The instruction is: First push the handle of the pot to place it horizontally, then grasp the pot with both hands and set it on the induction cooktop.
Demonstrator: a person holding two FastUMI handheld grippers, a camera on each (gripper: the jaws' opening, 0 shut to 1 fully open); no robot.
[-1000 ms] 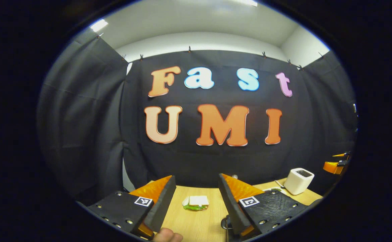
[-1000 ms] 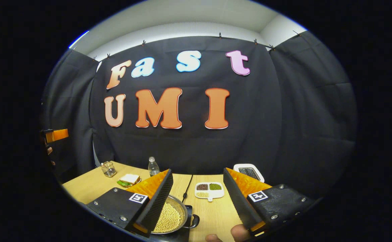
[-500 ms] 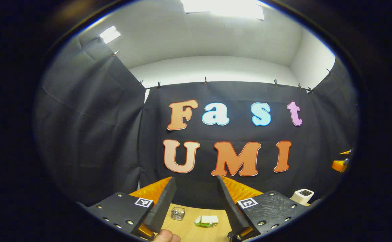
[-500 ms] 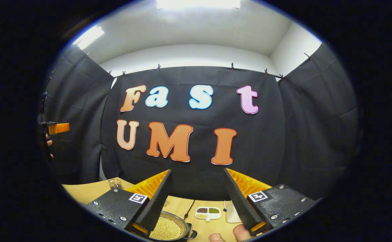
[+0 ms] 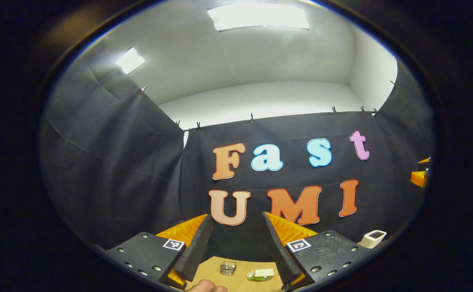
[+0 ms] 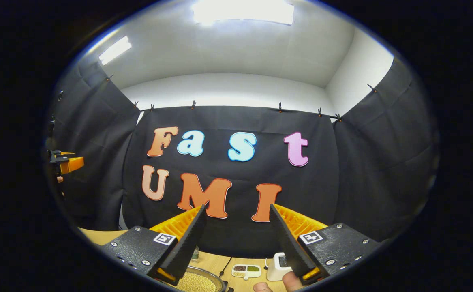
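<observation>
Both grippers are tipped way up at the booth wall right now, jaws spread wide with nothing in them. Left gripper (image 5: 236, 237) has the desk (image 5: 240, 280) just peeking in below. Right gripper (image 6: 236, 231) has the pot (image 6: 195, 282) full of pale beans at its near left, sitting on what I think is the cooktop already, hard to tell. Looks like wrap-up; otherwise, tilt down and find the handle.

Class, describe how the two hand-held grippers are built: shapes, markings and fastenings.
Each hand-held gripper, left and right, has two wedge-shaped fingers with ribbed faces, on flat black plates studded with shiny screws. Every plate carries a small square black-and-white marker.
</observation>
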